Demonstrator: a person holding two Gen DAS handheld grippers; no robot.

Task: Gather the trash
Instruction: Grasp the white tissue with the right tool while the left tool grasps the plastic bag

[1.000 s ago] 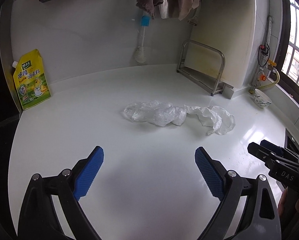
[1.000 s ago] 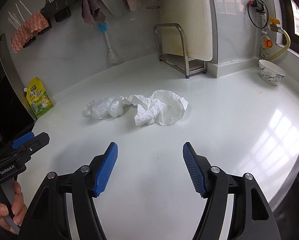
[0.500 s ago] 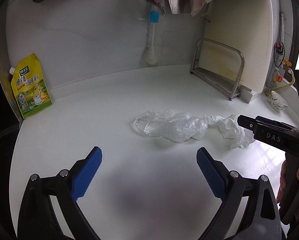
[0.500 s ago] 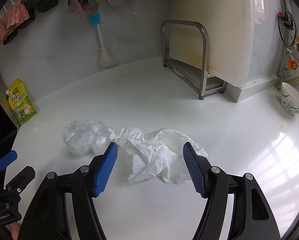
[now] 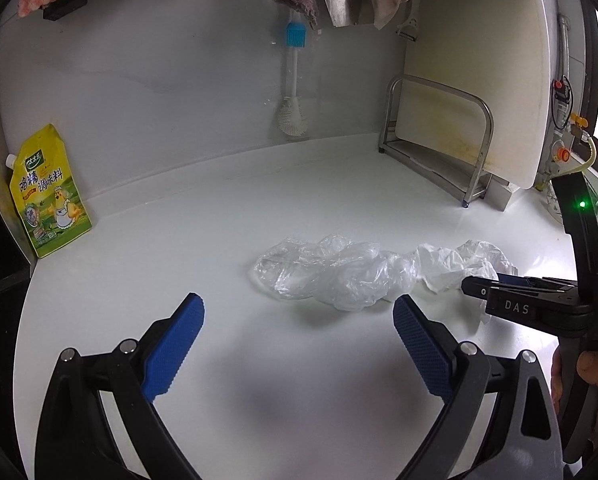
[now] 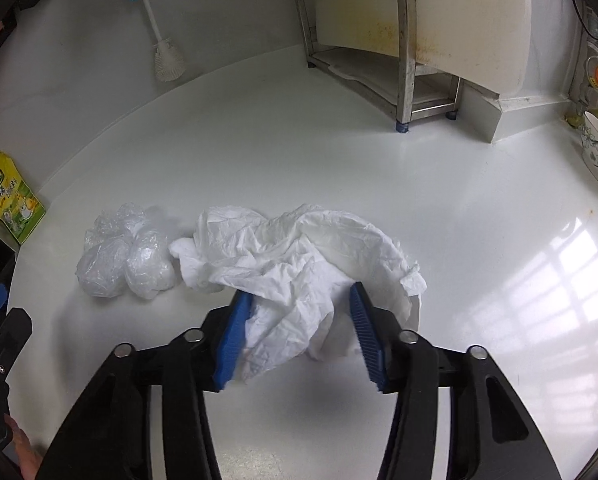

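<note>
Down onto the crumpled white tissue the right gripper has dropped, jaws closing around it on the counter; clear plastic wrap lies beside. Left gripper hangs spread, empty.

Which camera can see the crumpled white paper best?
The right wrist view. The crumpled white paper fills the middle there, with the right gripper closing its fingers around it. In the left wrist view the paper sits far to the side, partly hidden behind the clear plastic wrap and the other gripper.
</note>
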